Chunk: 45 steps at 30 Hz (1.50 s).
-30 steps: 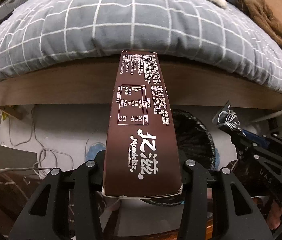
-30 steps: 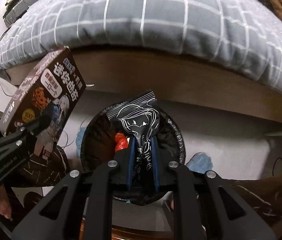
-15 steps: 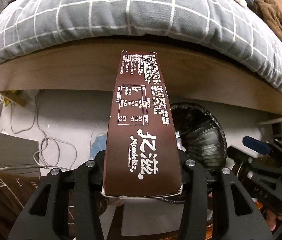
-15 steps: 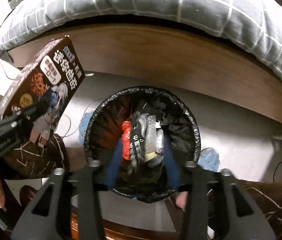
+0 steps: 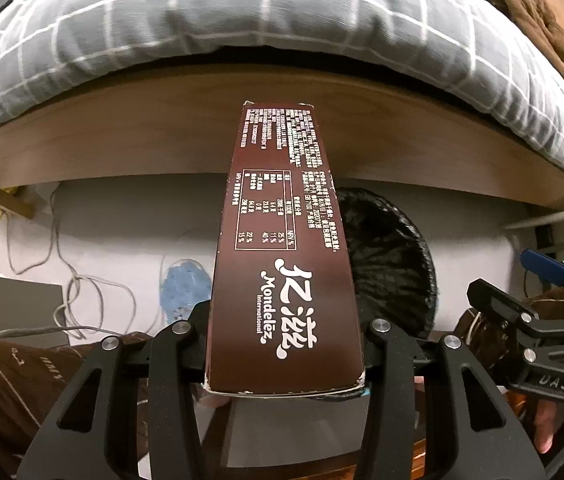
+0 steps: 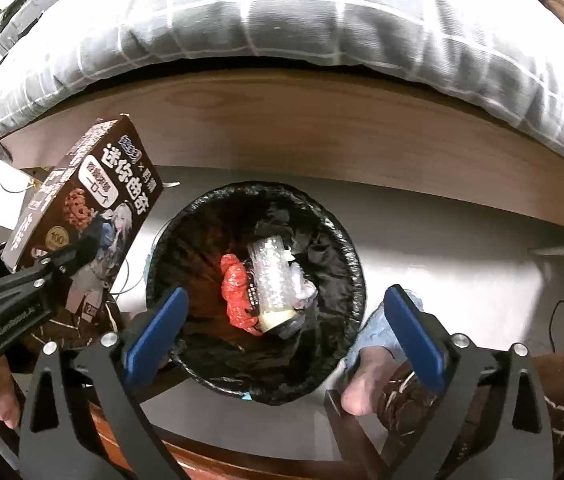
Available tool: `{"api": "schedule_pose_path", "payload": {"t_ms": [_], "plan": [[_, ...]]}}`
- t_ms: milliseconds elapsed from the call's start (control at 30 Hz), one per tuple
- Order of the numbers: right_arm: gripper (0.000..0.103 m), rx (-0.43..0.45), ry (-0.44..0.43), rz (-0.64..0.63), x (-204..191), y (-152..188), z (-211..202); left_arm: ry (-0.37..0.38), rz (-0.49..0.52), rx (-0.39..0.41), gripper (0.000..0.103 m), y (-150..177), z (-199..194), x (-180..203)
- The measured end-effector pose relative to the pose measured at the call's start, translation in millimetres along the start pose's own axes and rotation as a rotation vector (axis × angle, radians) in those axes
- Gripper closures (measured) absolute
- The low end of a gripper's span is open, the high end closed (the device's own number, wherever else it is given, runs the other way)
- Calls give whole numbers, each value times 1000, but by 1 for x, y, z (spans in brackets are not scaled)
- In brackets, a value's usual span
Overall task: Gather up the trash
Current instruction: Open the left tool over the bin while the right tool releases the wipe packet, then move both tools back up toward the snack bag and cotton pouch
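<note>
The right gripper point(image 6: 286, 336) is opening, nothing between its blue pads now, its dark wrapper dropped into the black-lined round bin point(image 6: 346, 240) below, while the left gripper point(image 5: 284, 356) clamps the brown cardboard biscuit box point(image 5: 282, 248), next to bin.

A bedroom in a home is showing here. A bed with a wooden side board point(image 5: 362, 136) is filling the upper view, and a grey quilt with white checks point(image 5: 242, 20) is hanging over its edge. Brown clothing point(image 5: 538, 12) is lying on it. A bin lined with a black bag point(image 6: 338, 248) is standing on the pale floor point(image 5: 114, 216), where loose cables point(image 5: 62, 280) are trailing.
</note>
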State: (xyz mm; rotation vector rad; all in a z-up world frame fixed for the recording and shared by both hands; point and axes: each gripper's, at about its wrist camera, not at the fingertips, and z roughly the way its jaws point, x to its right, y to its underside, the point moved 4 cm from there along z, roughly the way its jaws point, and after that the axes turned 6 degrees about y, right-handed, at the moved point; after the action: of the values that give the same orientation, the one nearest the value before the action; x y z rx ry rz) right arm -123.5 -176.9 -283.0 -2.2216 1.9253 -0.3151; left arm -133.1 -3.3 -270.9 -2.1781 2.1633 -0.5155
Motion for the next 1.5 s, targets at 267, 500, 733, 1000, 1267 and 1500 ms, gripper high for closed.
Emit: {"api": "schedule_pose_path", "payload": {"t_ms": [267, 500, 733, 1000, 1267, 1500], "plan": [[8, 43, 106, 40, 38, 2, -11, 26, 46, -24, 59, 1, 9, 31], [8, 57, 139, 87, 53, 0, -15, 2, 76, 2, 54, 4, 9, 41], [8, 82, 154, 94, 55, -1, -20, -35, 90, 55, 29, -5, -4, 45], [8, 163, 162, 95, 55, -16, -44, -75, 91, 176, 7, -23, -32, 43], [8, 336, 166, 123, 61, -49, -91, -57, 86, 295, 6, -51, -76, 49], [8, 485, 169, 134, 66, -75, -130, -42, 107, 363, 6, -70, -100, 56]]}}
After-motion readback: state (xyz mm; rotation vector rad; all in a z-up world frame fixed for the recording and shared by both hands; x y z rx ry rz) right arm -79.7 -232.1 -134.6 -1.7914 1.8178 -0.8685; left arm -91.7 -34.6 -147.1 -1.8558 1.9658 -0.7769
